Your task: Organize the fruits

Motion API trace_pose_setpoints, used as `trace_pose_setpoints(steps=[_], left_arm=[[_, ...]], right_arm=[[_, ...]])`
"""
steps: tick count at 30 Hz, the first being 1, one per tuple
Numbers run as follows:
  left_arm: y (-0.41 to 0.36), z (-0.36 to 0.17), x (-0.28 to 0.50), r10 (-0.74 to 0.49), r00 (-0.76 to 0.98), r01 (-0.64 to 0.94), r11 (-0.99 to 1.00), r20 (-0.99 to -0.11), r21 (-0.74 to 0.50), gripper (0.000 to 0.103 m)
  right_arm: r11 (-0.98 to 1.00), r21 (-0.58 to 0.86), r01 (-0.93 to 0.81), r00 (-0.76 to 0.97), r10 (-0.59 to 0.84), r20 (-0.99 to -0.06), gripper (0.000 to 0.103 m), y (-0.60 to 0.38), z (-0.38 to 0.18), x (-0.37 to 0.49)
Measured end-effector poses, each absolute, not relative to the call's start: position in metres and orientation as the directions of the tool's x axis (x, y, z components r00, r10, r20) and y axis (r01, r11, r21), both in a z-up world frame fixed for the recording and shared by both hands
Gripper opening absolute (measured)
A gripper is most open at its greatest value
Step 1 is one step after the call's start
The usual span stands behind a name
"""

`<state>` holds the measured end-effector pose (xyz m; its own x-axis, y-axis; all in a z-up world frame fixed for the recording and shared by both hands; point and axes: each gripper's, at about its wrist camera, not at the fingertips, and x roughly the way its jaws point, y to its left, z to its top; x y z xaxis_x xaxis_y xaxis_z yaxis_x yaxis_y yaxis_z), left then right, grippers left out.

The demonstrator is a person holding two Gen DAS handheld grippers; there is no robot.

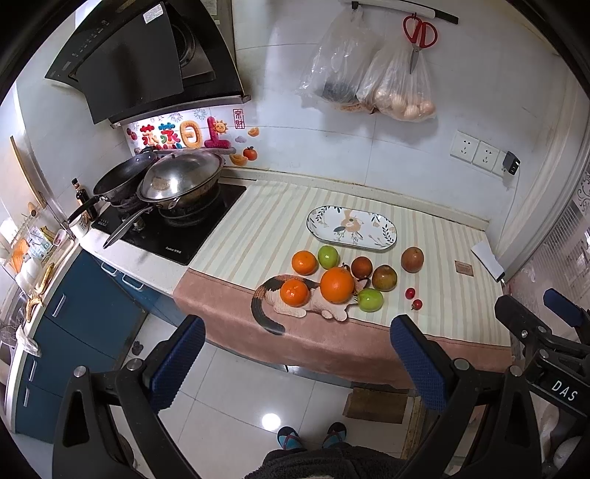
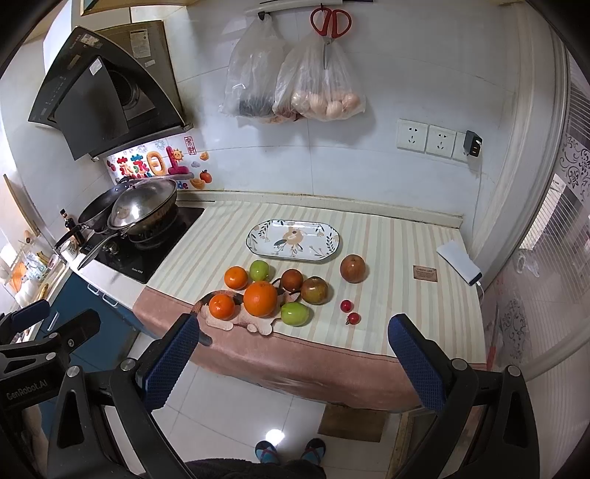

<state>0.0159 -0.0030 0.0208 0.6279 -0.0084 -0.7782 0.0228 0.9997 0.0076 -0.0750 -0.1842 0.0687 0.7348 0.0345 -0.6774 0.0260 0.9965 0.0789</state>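
Fruit lies in a loose cluster on the striped counter cloth (image 2: 387,235): a big orange (image 1: 337,285) (image 2: 260,299), two smaller oranges (image 1: 294,293) (image 2: 236,277), two green apples (image 1: 370,300) (image 2: 294,313), three brownish-red apples (image 1: 412,259) (image 2: 352,268) and two cherry tomatoes (image 1: 410,293) (image 2: 353,318). An empty oval floral plate (image 1: 352,228) (image 2: 293,241) sits just behind them. Some fruit rests on a cat-shaped mat (image 1: 273,298) (image 2: 236,322). My left gripper (image 1: 298,353) and right gripper (image 2: 295,350) are both open, held back off the counter's front edge, nothing between their fingers.
A stove (image 2: 143,247) with two woks (image 1: 180,180) stands at the left of the counter. Plastic bags (image 2: 317,88) and red scissors (image 2: 330,22) hang on the wall. A white power bank (image 2: 459,262) lies at the right. A person's slippered feet (image 2: 287,451) stand on the tiled floor.
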Motion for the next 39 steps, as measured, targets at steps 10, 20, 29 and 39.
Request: trace_pose_setpoints(steps=[10,20,29,39], left_arm=[[-0.012,0.022,0.045,0.032,0.646,-0.003,0.999,-0.763,0.040,0.103],[-0.026,-0.063,0.135,0.159,0.518,0.003,0.982,-0.840,0.188,0.103],[0.014,-0.168,0.204,0.137,0.292,-0.041,0.991,-0.946,0.130,0.102],[0.027,-0.276,0.278,-0.075,0.043,0.054,0.996,-0.996,-0.072,0.093]], right_arm=[[0.983,0.169,0.065,0.637,0.089,-0.766,0.103,-0.208,0.042,-0.039],[0.947,0.310,0.089,0.535,0.217,-0.817,0.103,-0.237,-0.047,0.048],[0.922,0.359,0.145,0.389,0.281,-0.877,0.103,-0.206,-0.138,0.139],[0.905,0.359,0.227,0.227,0.310,-0.923,0.103,-0.148,-0.219,0.223]])
